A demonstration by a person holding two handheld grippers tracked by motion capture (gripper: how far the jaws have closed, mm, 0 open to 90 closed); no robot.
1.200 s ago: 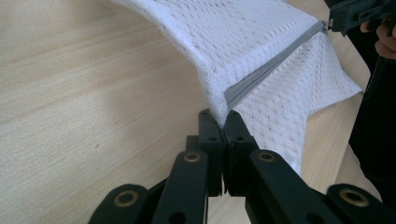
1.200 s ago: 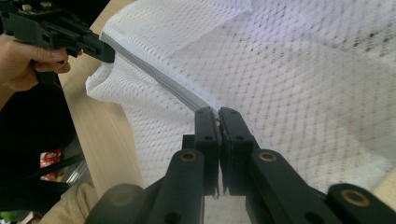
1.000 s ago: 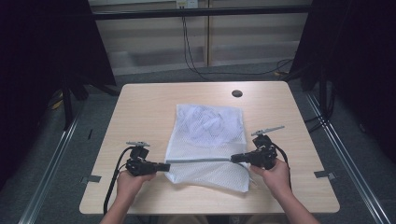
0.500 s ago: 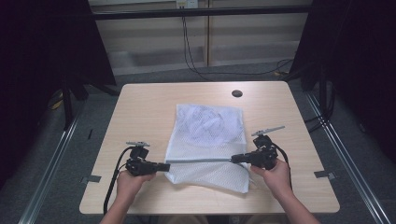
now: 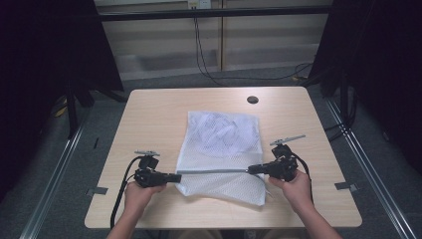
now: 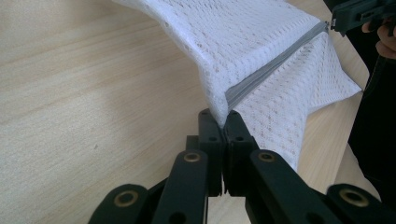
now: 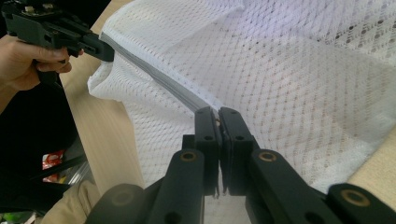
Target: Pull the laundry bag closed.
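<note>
Mesh bag (image 5: pixel 221 144) zipper edge (image 5: pixel 211 171) taut

High view: fixed overhead, person's side, looks fwd + down on whole table (image 5: pixel 149 109), far off. Left gripper view and right gripper view: ride low, close-up along own jaws, facing each other. All 3 share mesh bag (image 5: pixel 224 144) w/ grey zipper (image 6: pixel 275 65).

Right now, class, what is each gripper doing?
Left gripper: jaws closed on one end of the white mesh laundry bag's grey zipper.
Right gripper: jaws closed on the zipper's other end.
</note>
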